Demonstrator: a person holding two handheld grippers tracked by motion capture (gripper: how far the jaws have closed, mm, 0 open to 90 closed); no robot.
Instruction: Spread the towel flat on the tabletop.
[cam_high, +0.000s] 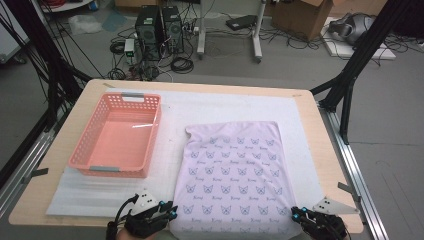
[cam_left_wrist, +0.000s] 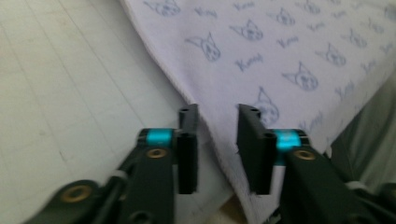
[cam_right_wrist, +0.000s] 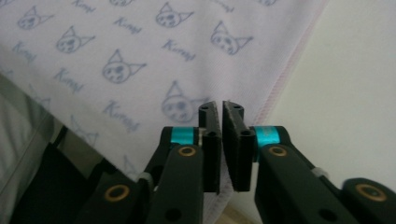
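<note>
A pale lilac cloth (cam_high: 232, 170) printed with small cat faces lies flat on the white mat, its near end hanging over the table's front edge. My left gripper (cam_high: 169, 209) sits at the cloth's near left corner. In the left gripper view the cloth's (cam_left_wrist: 280, 46) hemmed edge runs through the gap of the left gripper (cam_left_wrist: 217, 112), whose jaws stand apart without pressing it. My right gripper (cam_high: 300, 214) is at the near right corner. In the right gripper view, the right gripper (cam_right_wrist: 220, 106) leaves only a thin slit between its jaws, over the cloth (cam_right_wrist: 116, 46) near its right hem.
A pink plastic basket (cam_high: 80, 157) with nothing in it stands on the white foam mat (cam_high: 225, 105) left of the cloth. The wooden table (cam_high: 65, 150) ends just in front of both grippers. Black frame legs, computers and cables stand on the floor beyond.
</note>
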